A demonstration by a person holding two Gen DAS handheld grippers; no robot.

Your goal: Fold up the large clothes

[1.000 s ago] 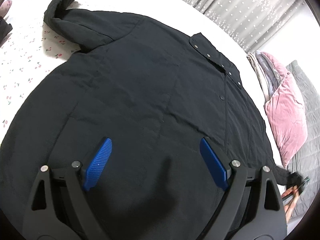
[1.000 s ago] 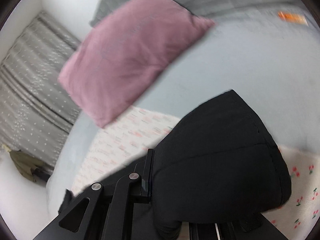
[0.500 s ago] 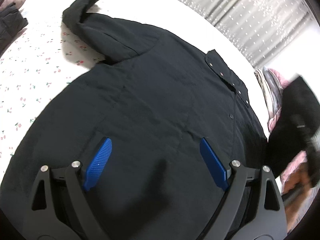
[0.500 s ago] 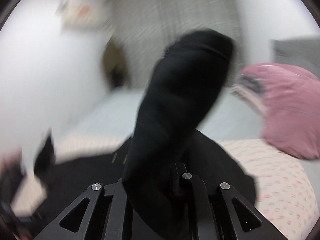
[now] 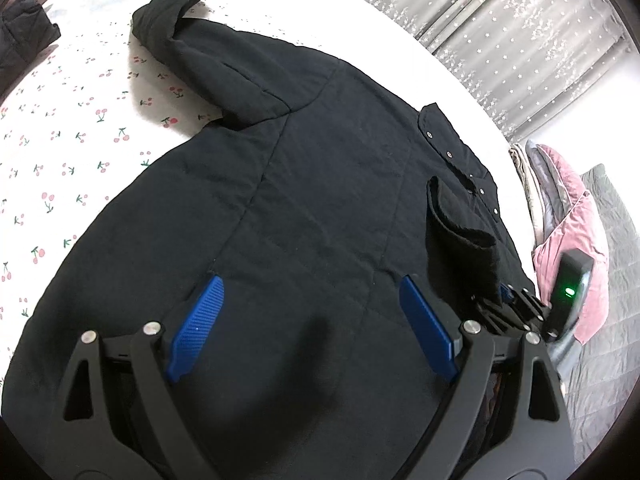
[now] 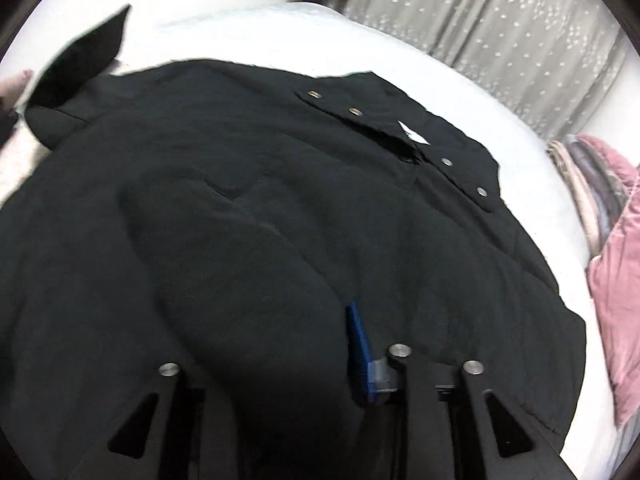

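A large black padded jacket (image 5: 300, 208) lies spread front-up on the bed, its snap-button placket (image 5: 460, 160) toward the far right. One sleeve (image 5: 180, 12) stretches away at the upper left. My left gripper (image 5: 312, 320) is open and empty just above the jacket's lower body. My right gripper (image 6: 280, 344) is shut on the other sleeve (image 6: 248, 280), which is laid over the jacket's front. In the left wrist view that sleeve's cuff (image 5: 460, 232) stands up from the right gripper (image 5: 504, 300). The right gripper's left finger is hidden under cloth.
The bed has a white sheet with a cherry print (image 5: 60, 140). A pink pillow (image 5: 572, 240) and a grey quilt (image 5: 616, 280) lie at the right. Grey star-patterned curtains (image 5: 520, 20) hang behind. Another dark garment (image 5: 20, 40) lies at the far left.
My right gripper has swung the sleeve up from beside the pillow and over onto the jacket's front. My left gripper has stayed open and shifted slightly over the jacket.
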